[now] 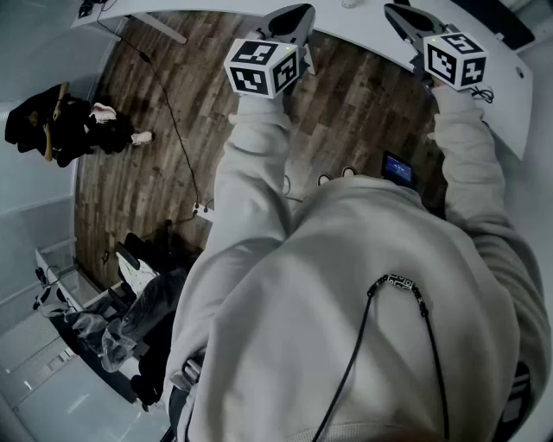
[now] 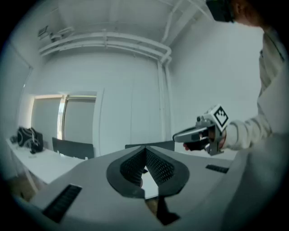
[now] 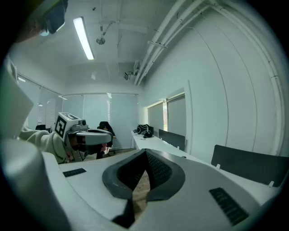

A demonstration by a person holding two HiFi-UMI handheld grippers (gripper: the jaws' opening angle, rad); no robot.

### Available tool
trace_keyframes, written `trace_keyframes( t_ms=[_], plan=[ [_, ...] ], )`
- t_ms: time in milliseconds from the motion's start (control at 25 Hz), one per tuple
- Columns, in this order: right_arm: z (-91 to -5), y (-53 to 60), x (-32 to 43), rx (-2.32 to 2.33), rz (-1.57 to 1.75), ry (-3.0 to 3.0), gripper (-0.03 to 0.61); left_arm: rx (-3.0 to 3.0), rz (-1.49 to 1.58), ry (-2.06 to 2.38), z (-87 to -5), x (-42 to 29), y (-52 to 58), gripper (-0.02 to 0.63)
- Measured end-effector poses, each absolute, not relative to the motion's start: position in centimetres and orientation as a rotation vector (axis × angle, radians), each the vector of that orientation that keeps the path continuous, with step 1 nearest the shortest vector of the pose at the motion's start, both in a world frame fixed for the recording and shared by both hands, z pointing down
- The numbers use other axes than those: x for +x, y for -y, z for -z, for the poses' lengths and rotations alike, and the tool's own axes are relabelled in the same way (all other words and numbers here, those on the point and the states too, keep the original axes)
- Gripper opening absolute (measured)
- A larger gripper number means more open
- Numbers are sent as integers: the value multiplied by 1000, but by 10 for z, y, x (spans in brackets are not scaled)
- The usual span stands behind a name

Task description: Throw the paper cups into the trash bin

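The left gripper (image 2: 145,150) and the right gripper (image 3: 145,153) each have their jaws closed together on nothing, reaching to a curved white desk (image 1: 511,97) just ahead, wooden floor (image 1: 173,104) beneath them and a pale wall (image 2: 131,99) beyond.

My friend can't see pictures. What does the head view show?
A person in a pale grey sweatshirt holds out a grey left gripper and a grey right gripper, both shut and empty, above a dark wooden plank floor beside a curved white table.
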State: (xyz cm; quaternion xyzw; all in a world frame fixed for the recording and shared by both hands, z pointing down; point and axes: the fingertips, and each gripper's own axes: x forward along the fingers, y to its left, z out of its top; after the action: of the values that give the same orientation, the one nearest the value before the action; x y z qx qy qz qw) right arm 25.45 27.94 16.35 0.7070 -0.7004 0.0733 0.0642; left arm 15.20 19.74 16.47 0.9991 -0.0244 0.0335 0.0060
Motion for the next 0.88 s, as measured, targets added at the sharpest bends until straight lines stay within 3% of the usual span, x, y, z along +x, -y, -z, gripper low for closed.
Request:
trace_keyframes(
  t_ms=[880],
  plan=[
    [-186,-300,289,2193,-311,2174,20,3143,-104,197,-171,191,-208,-5]
  ],
)
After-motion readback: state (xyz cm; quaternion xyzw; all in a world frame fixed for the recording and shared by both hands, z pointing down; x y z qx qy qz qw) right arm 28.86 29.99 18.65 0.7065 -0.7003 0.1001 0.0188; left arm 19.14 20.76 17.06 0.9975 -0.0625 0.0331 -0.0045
